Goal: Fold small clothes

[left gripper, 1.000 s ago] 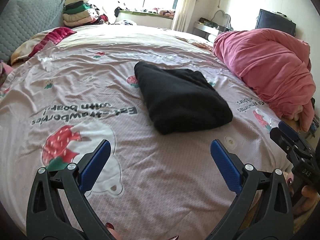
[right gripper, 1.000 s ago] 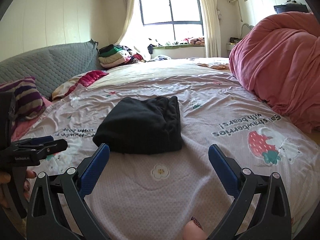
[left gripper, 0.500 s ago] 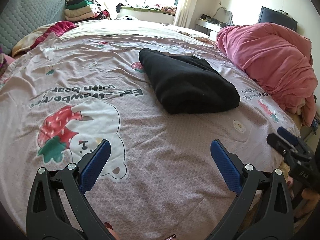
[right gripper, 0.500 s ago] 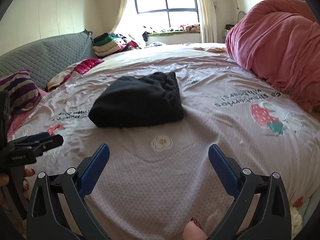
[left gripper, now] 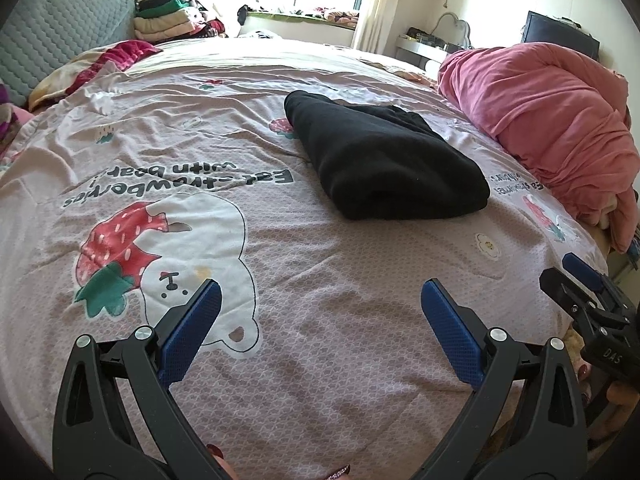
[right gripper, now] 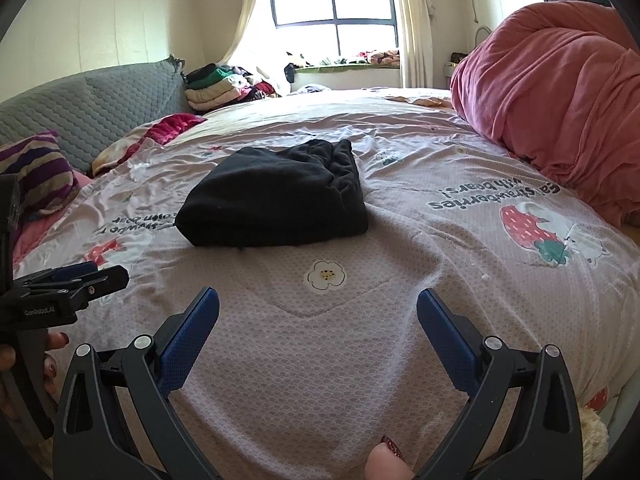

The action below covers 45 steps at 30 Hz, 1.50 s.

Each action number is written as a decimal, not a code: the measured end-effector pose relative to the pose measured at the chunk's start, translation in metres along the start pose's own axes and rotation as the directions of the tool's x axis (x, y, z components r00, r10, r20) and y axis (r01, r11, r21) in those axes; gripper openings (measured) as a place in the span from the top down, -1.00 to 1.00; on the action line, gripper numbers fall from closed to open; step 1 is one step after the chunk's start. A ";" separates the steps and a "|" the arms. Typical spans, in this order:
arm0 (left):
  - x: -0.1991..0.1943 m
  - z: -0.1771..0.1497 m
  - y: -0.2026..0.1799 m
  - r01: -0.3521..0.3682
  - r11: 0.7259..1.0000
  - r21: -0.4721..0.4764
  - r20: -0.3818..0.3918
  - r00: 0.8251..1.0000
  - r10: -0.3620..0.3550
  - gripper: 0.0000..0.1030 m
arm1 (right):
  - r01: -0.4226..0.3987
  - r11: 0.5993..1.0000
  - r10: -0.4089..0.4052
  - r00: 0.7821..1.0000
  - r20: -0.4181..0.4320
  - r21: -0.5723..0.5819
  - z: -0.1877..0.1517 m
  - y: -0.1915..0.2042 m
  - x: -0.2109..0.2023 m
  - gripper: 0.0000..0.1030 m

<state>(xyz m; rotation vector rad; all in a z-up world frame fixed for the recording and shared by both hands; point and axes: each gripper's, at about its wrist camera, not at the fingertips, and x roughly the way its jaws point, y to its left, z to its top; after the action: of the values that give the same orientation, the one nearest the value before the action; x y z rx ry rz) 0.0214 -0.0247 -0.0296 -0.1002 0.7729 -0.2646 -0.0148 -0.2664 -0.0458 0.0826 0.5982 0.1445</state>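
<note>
A black garment [left gripper: 384, 164] [right gripper: 276, 200] lies folded into a thick rectangle on the pink strawberry-print bedspread [left gripper: 280, 320] [right gripper: 320, 340]. My left gripper [left gripper: 320, 300] hovers well short of it, near the bed's front edge, open and empty. My right gripper [right gripper: 318, 308] is likewise open with nothing between its blue pads, also back from the garment. Each gripper shows at the edge of the other's view: the right one [left gripper: 580, 292] at the right, the left one [right gripper: 76, 280] at the left, held by a hand.
A big heap of pink duvet [left gripper: 552, 128] [right gripper: 560, 92] fills the bed's right side. A grey quilted headboard [right gripper: 92, 108], a striped pillow [right gripper: 36, 176] and stacked folded clothes [left gripper: 168, 20] [right gripper: 216, 88] lie at the left and far end, by the window.
Both grippers have drawn back toward the bed's front edge and tilted up a little; the garment sits higher in both views. It has not moved on the bed.
</note>
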 end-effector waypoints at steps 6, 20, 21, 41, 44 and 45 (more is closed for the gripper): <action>-0.001 -0.001 0.000 0.002 1.000 -0.002 -0.003 1.000 -0.002 -0.82 | -0.005 1.000 0.005 1.000 -0.007 -0.004 -0.001 0.004 0.000 -0.91; -0.002 -0.002 -0.002 -0.023 1.000 0.003 -0.018 1.000 0.023 -0.82 | -0.001 1.000 0.001 1.000 -0.001 -0.005 -0.001 0.006 -0.003 -0.91; -0.002 -0.002 -0.002 -0.030 1.000 0.005 -0.019 0.999 0.030 -0.82 | -0.001 1.000 0.001 1.000 -0.001 -0.004 -0.001 0.006 -0.003 -0.91; -0.004 -0.002 -0.005 -0.052 0.999 0.018 -0.017 0.999 0.052 -0.82 | 0.025 1.000 -0.025 1.000 -0.004 0.010 -0.001 0.000 -0.002 -0.91; -0.004 -0.002 -0.005 -0.054 0.998 0.020 -0.016 0.998 0.054 -0.82 | 0.026 1.000 -0.026 1.000 -0.005 0.011 -0.001 -0.001 -0.002 -0.91; -0.004 -0.002 -0.005 -0.057 0.998 0.021 -0.016 0.998 0.058 -0.82 | 0.026 1.000 -0.026 1.000 -0.005 0.011 -0.001 -0.001 -0.002 -0.91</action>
<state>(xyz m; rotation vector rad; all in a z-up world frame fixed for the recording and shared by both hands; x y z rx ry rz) 0.0166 -0.0288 -0.0276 -0.0562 0.7877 -0.2189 -0.0175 -0.2675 -0.0455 0.0853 0.6046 0.1163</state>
